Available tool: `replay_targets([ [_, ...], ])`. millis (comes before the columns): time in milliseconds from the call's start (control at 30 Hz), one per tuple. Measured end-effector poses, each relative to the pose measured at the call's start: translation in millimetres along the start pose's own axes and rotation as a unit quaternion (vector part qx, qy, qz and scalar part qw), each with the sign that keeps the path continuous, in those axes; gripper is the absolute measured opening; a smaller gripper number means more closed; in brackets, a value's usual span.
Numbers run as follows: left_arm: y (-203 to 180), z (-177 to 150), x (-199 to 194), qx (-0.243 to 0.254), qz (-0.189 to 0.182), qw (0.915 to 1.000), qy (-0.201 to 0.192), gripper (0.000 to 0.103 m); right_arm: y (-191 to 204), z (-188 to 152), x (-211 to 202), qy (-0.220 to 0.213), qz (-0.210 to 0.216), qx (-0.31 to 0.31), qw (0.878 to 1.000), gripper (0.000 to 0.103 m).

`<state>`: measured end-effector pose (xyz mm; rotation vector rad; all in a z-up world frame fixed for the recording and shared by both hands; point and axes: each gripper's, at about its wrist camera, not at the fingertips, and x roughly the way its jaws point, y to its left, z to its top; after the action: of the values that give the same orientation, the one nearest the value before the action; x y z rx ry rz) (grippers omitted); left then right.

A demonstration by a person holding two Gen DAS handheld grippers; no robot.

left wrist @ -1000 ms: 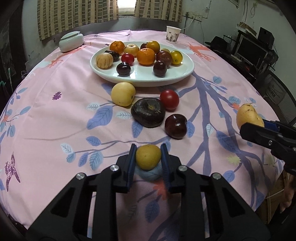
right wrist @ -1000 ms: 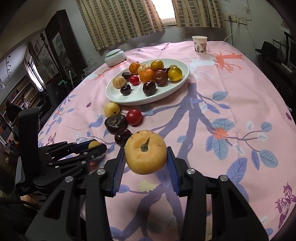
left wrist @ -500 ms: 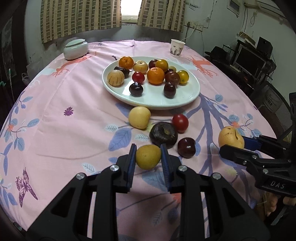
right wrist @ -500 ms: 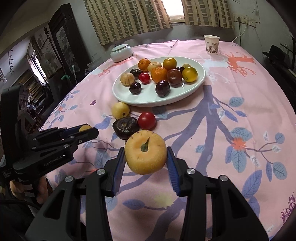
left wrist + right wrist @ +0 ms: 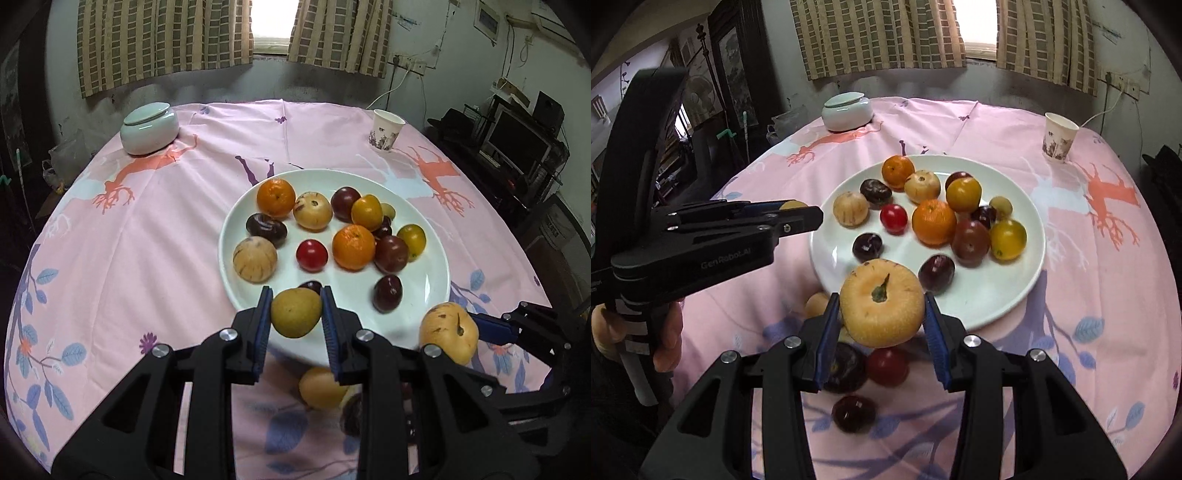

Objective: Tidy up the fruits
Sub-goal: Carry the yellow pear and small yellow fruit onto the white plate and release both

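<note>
One white plate carried fourteen fruits, two of them oranges. Four more lay loose on the table: one pale yellow fruit, one big dark fruit, one red fruit and one small dark fruit. Two were held, one small yellow fruit in the left hand-held gripper and one large yellow fruit in the right hand-held gripper, so twenty fruits in all. There was one paper cup and one lidded jar.
</note>
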<state>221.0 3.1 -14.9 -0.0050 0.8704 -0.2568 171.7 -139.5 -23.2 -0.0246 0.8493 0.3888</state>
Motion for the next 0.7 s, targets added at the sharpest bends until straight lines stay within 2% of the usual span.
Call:
replay_targets([
  [200,-3.0,23.0,33.8,-0.006,-0.001,0.9996,0.028,0.027,-3.9,23.2,37.5,0.015,-0.01,-0.008,1.0,0.044],
  [500,5.0,29.8,58.8,-0.019,0.009,0.9987,0.047,0.027,-10.5,32.3,63.5,0.03,-0.008,-0.006,0.999,0.044],
  [567,7.1,31.4,60.2,-0.025,0.01,0.9985,0.047,0.027,-8.5,34.6,66.1,0.022,-0.016,-0.014,1.0,0.046],
  [633,9.0,33.1,58.5,-0.031,0.014,0.9986,0.04,0.035,-7.1,36.5,63.1,-0.001,-0.039,-0.019,0.999,0.069],
  [667,10.5,34.1,56.3,-0.035,0.014,0.9986,0.038,0.051,-6.7,37.5,59.1,-0.019,-0.055,-0.023,0.998,0.085],
  [700,12.3,34.8,53.1,-0.04,0.011,0.9985,0.034,0.064,-5.3,37.0,54.3,-0.034,-0.068,-0.028,0.997,0.095],
])
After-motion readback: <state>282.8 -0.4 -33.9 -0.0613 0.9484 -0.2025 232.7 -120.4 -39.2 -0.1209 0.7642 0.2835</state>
